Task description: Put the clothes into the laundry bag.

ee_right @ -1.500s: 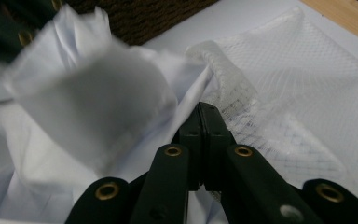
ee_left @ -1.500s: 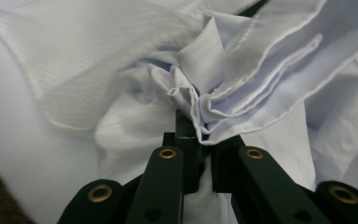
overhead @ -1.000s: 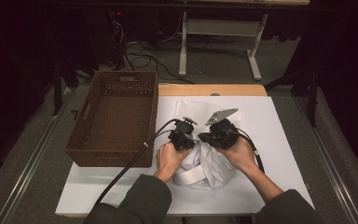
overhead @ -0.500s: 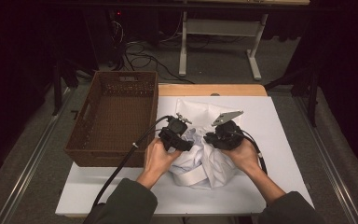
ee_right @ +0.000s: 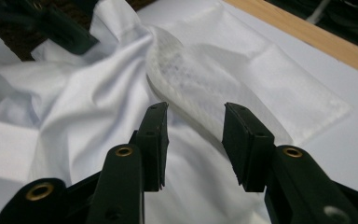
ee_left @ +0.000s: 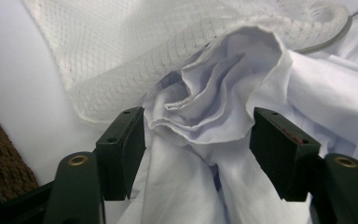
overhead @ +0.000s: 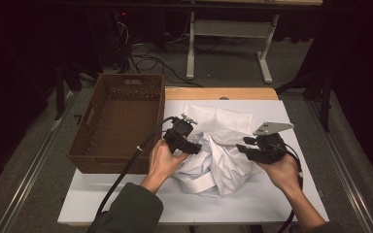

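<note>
1. No brand, label or writing is showing legibly on anything; a pale patch on the far wall of the wicker basket is too small to read.
2. A crumpled white garment is lying on the white table cover, just right of the basket, with a white mesh bag lying behind it, its long axis running across the table.
3. The left gripper is sitting at the garment's left edge, its jaws standing wide; in the left gripper view a bunched fold of the garment is lying between them, with no clamping to be seen.
4. The right gripper is hovering at the garment's right side, jaws standing apart around empty space.
5. The right gripper view is showing the garment entering the mesh bag's open mouth, and a wooden table edge beyond.
6. The left gripper view is revealing the bag's net weave and a corner of the basket.
7. The high view is showing both hands and the left gripper's cable trailing toward the person.
</note>
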{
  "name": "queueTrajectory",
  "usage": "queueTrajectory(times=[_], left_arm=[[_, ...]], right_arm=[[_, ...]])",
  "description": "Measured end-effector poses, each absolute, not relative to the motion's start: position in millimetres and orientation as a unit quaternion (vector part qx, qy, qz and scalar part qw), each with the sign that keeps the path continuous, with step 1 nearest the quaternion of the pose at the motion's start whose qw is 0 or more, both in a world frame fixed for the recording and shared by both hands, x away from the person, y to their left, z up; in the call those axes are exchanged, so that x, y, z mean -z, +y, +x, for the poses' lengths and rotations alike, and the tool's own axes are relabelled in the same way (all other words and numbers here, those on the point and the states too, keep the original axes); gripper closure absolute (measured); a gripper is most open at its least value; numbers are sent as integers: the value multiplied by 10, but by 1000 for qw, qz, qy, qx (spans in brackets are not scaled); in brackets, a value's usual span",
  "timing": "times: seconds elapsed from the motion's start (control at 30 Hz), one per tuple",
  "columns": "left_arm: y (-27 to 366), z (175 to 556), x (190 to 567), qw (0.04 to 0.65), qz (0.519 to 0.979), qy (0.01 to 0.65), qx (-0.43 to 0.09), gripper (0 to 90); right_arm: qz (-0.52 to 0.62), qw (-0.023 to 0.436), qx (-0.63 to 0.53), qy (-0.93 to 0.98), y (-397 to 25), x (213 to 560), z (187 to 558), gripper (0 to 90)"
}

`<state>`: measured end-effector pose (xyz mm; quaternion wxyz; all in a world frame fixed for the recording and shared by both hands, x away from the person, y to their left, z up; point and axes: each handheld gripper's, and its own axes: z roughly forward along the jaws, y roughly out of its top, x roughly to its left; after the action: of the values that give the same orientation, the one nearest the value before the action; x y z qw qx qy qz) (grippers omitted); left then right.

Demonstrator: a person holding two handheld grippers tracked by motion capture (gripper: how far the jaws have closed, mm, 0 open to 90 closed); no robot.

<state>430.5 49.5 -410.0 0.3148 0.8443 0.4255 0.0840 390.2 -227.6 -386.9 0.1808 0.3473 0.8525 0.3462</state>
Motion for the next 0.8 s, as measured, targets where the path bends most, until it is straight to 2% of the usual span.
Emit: queueTrajectory(times=[0.1, 0.2, 0.37, 0.43, 0.63, 0.8], left_arm=[[465, 4318, 4069, 309, 848, 421, -84, 355], [458, 4340, 4044, 309, 848, 423, -73, 372], [439, 4381, 4046, 304, 850, 424, -74, 380], [413, 4378, 4027, 303, 854, 414, -90, 373], [316, 4380, 3952, 312, 860, 394, -90, 374], [189, 4421, 3928, 309, 868, 377, -96, 373]], right_arm=[[367, 186, -336, 847, -2411, 3911, 3848, 595], [383, 172, -314, 851, -2452, 4011, 3846, 578], [404, 139, -287, 857, -2377, 4240, 3925, 545], [404, 133, -282, 860, -2319, 4309, 3967, 549], [380, 123, -295, 868, -2142, 4350, 4019, 791], [369, 125, -305, 869, -2041, 4299, 4077, 856]])
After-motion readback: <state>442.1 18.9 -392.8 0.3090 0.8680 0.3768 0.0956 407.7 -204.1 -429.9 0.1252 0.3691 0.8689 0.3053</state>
